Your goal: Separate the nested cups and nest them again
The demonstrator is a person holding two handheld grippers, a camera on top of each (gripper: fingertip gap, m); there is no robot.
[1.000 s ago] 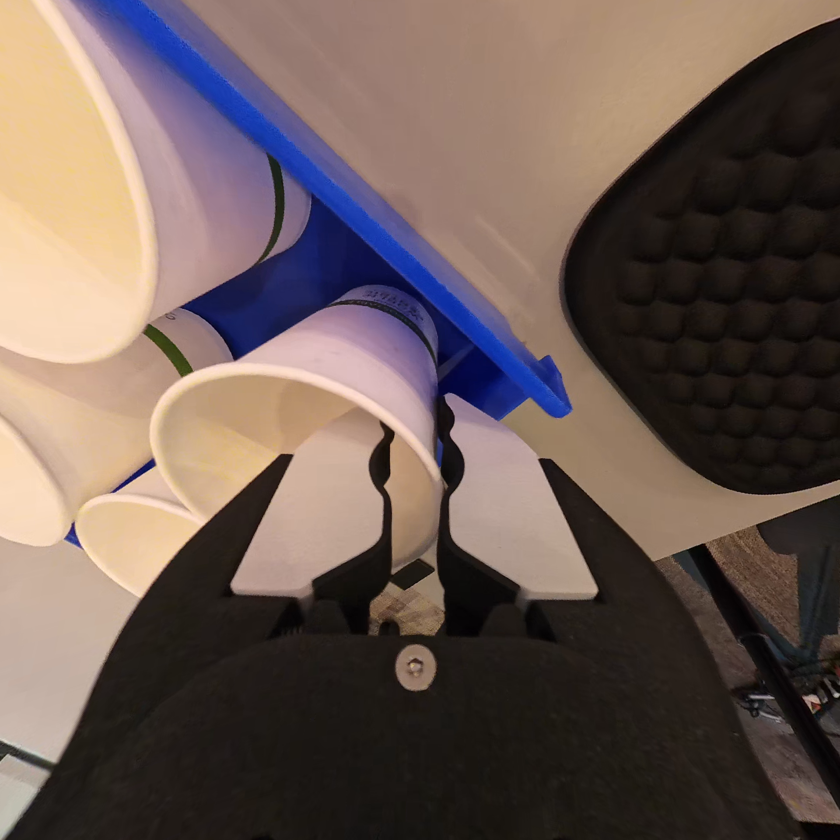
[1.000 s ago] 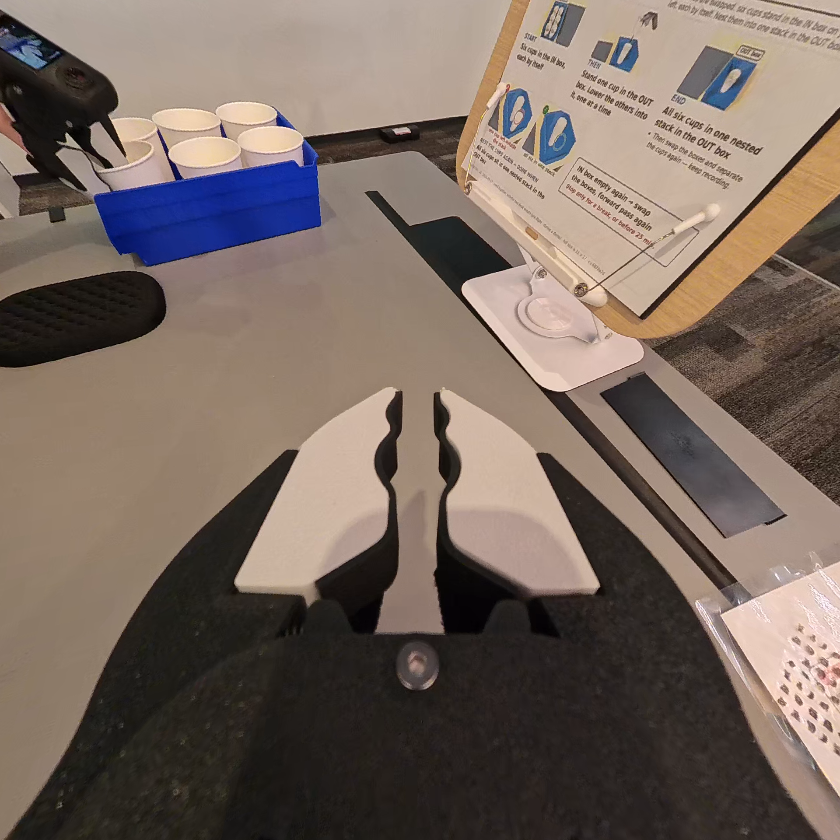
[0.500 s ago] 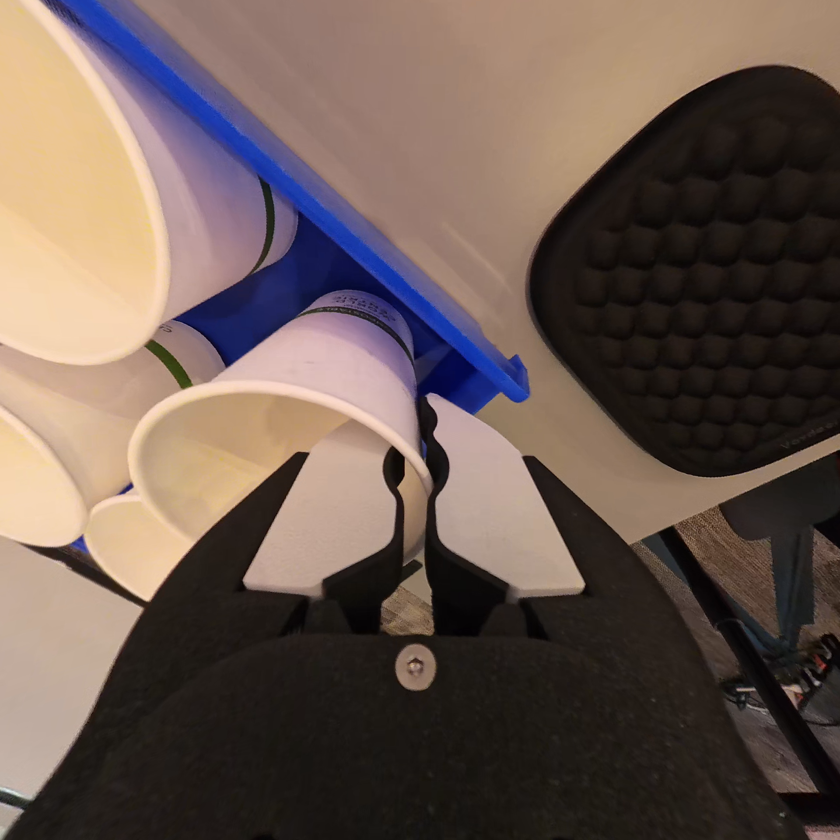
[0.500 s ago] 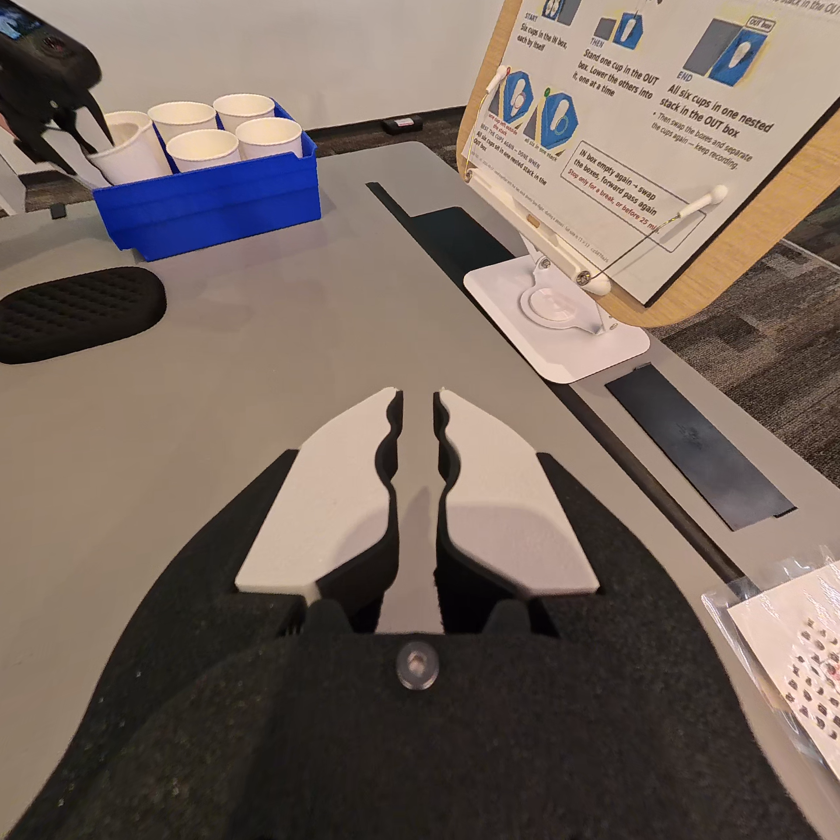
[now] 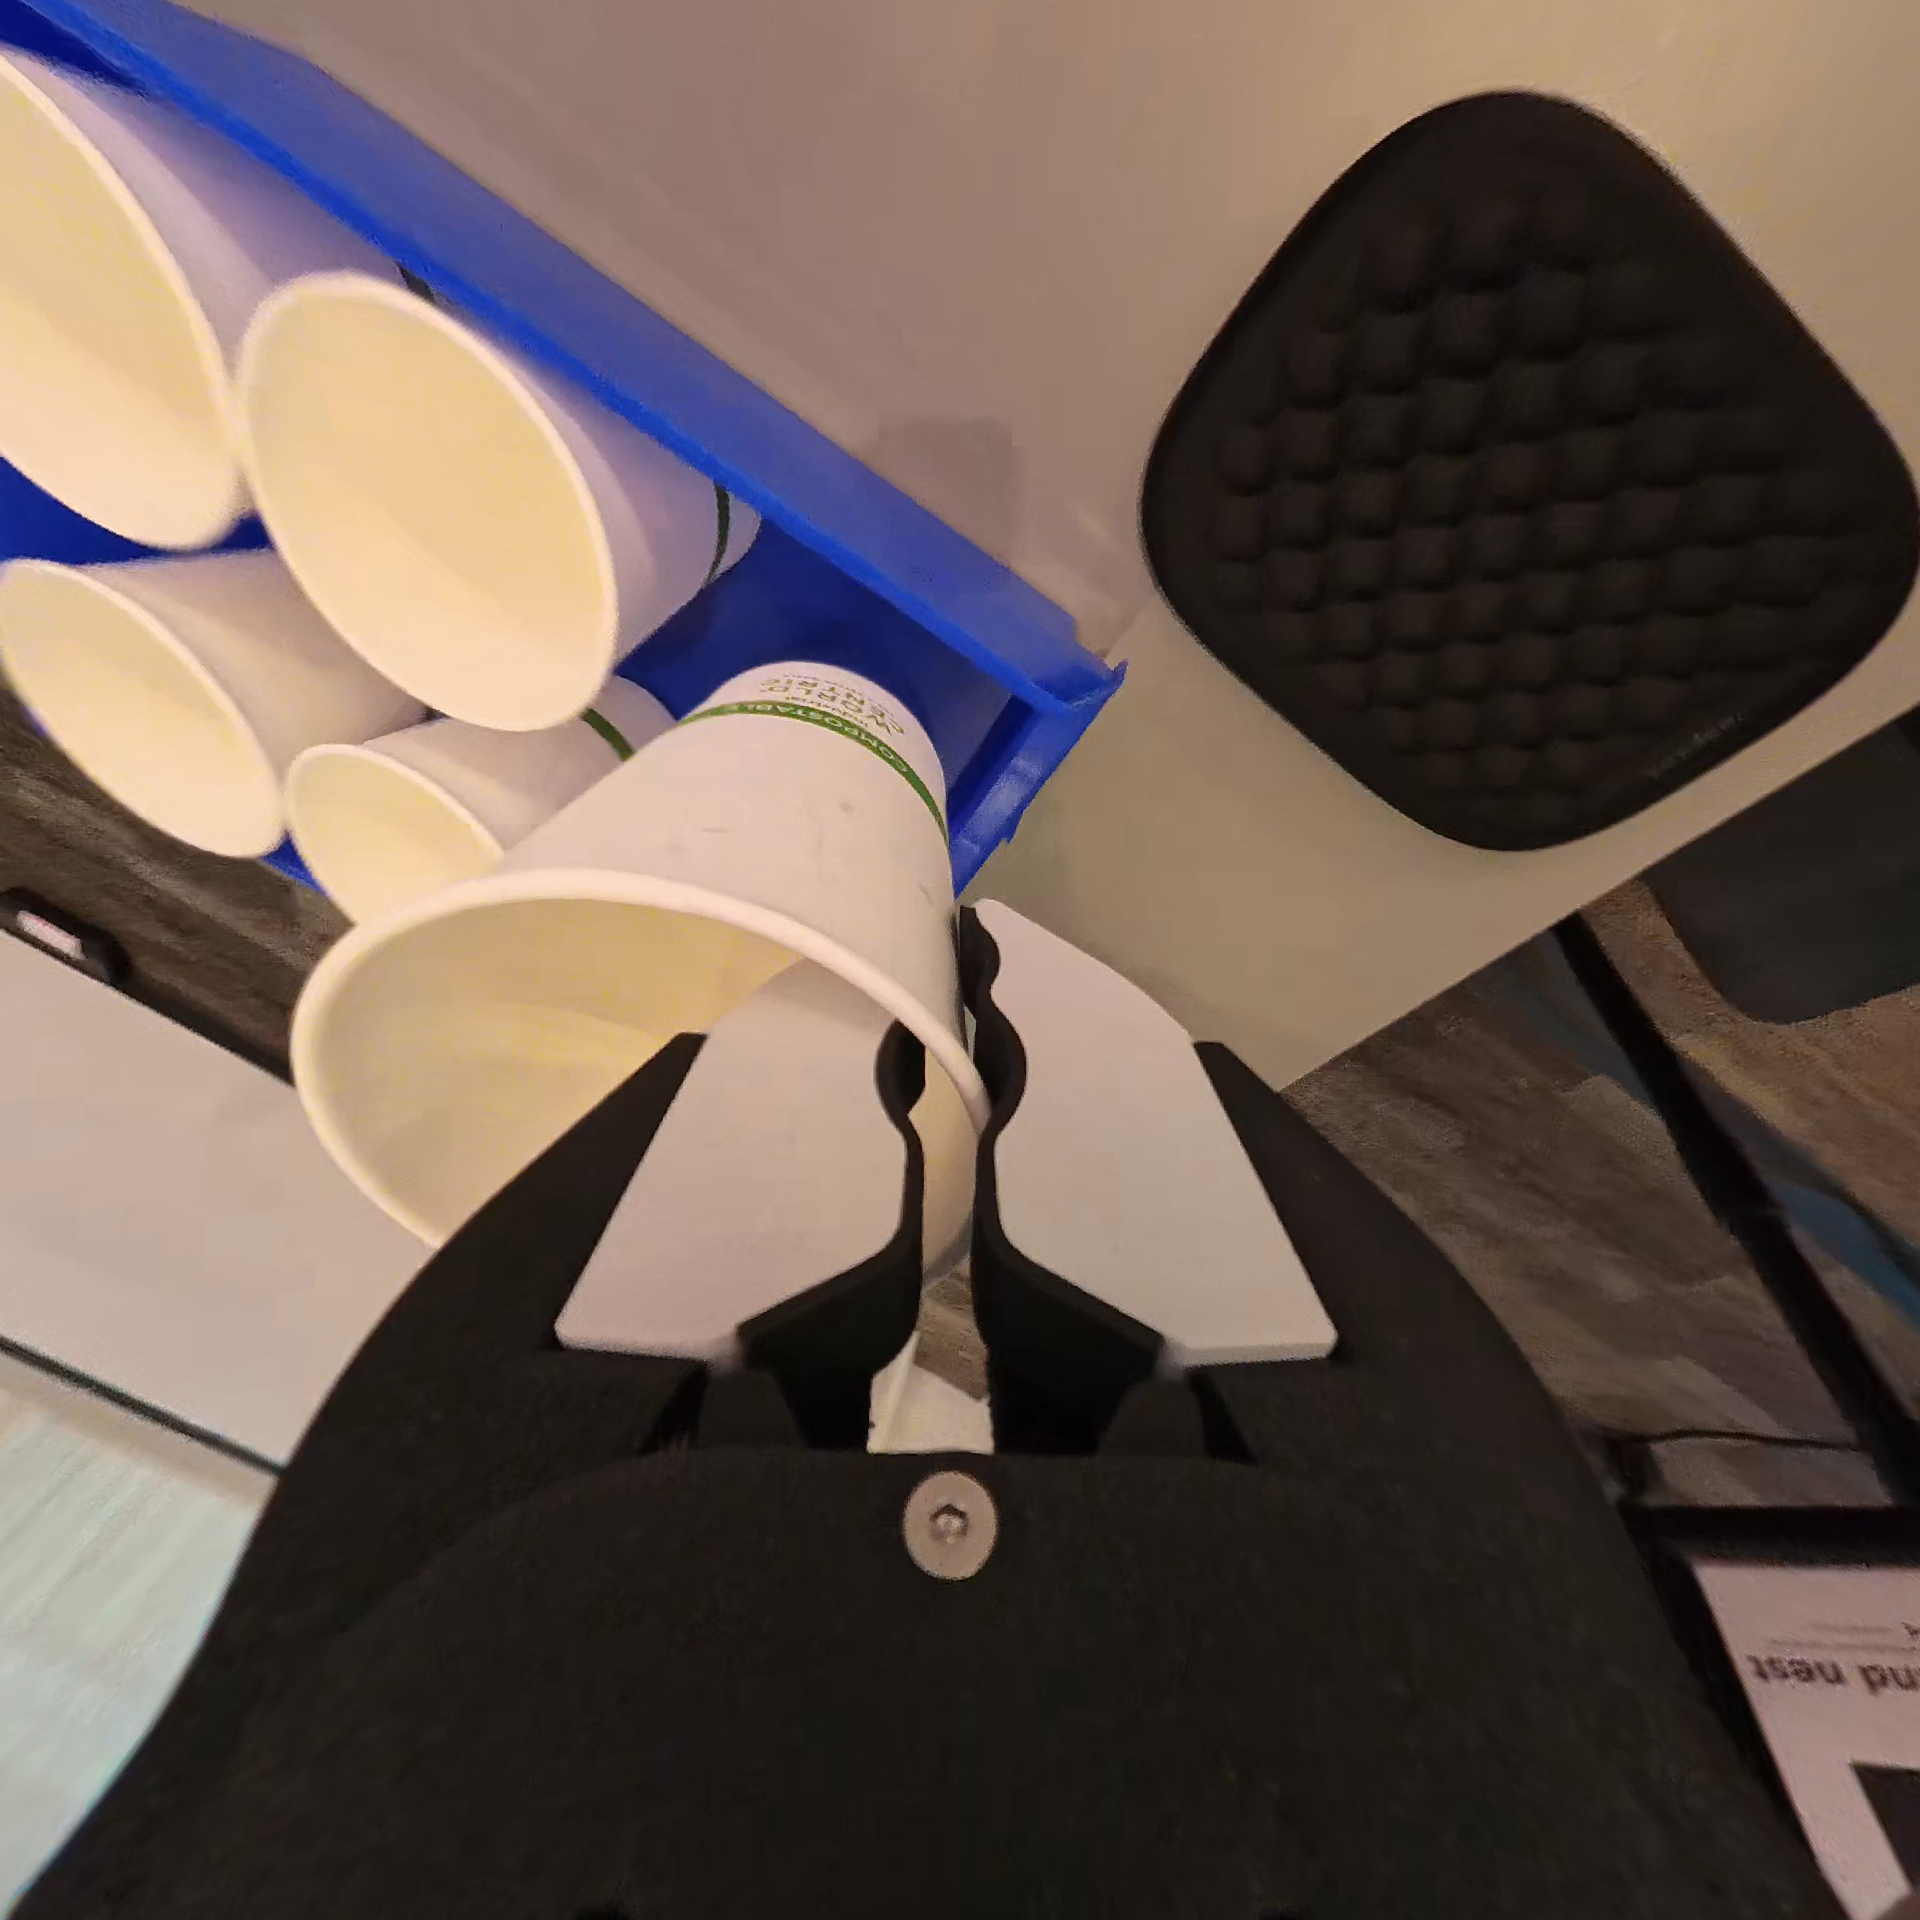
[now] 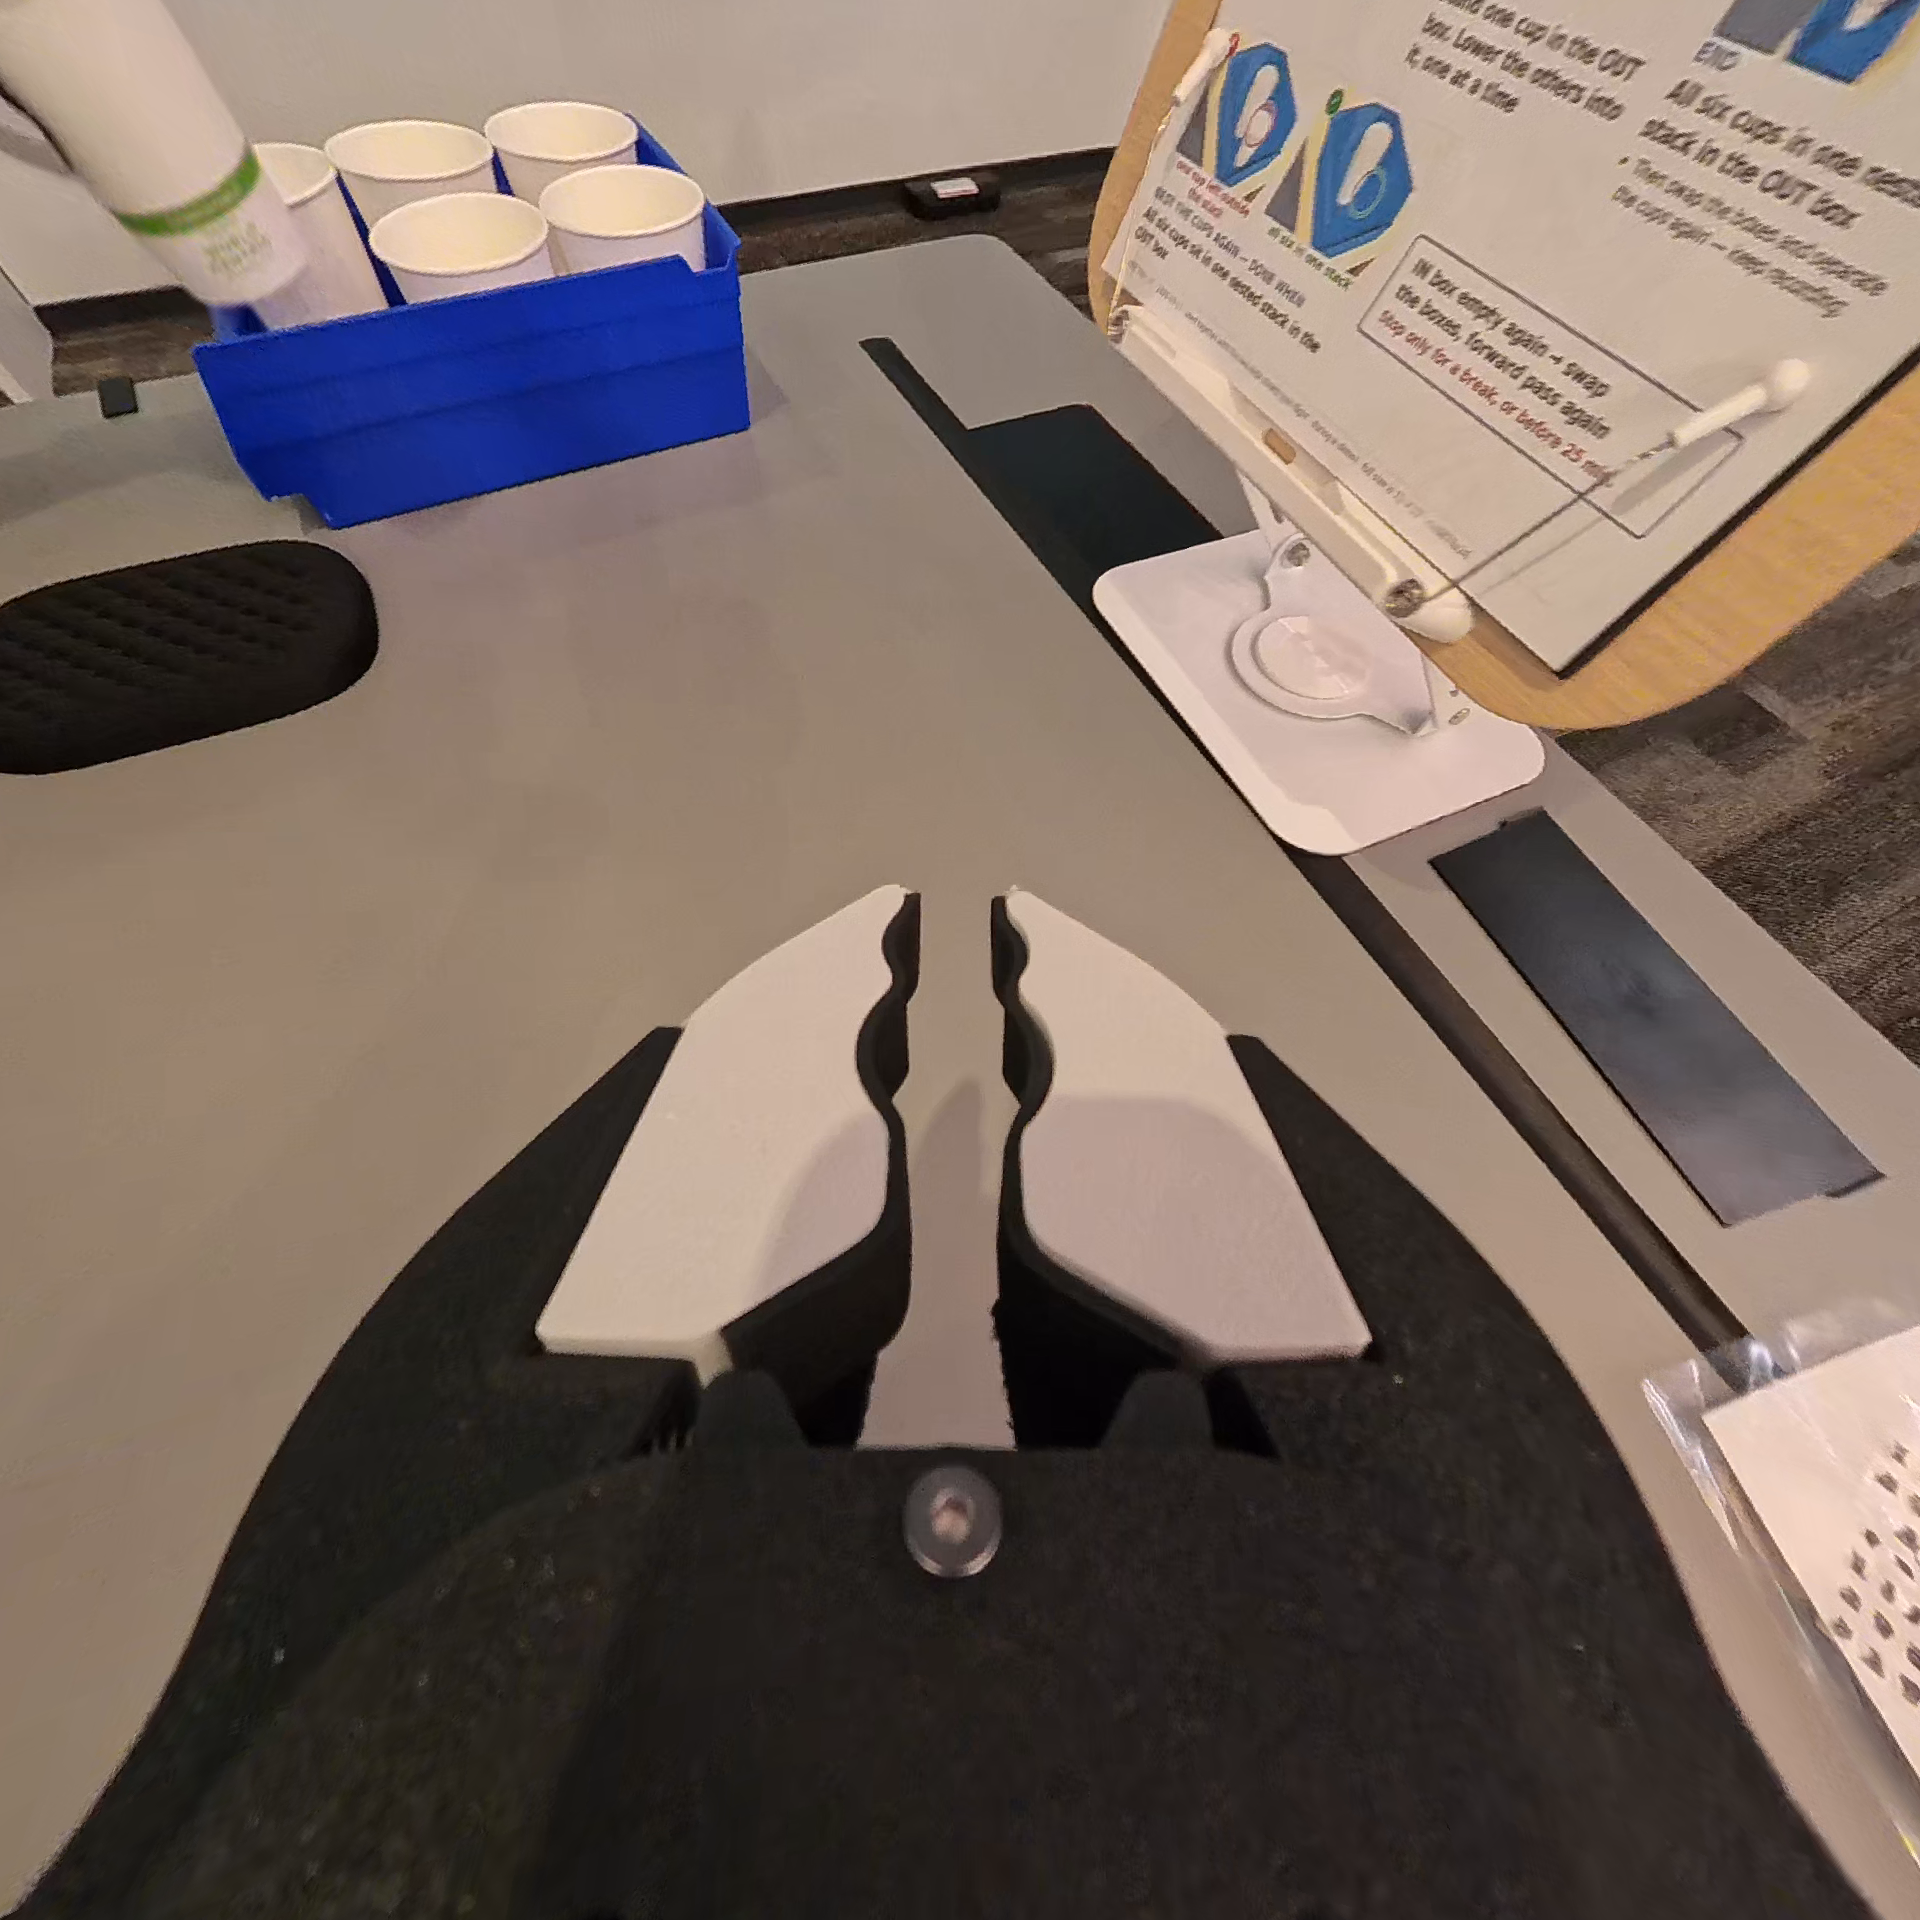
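One white paper cup (image 5: 727,862), green band near base, pinched by left hand-held gripper (image 5: 961,935).

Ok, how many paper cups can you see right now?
6. The held cup hangs in the left hand-held gripper at the blue bin's left end; five cups stand in the bin, one partly hidden behind it.

Lifted cup (image 6: 156,145) top cut off, black pad (image 6: 156,649) cropped at left edge
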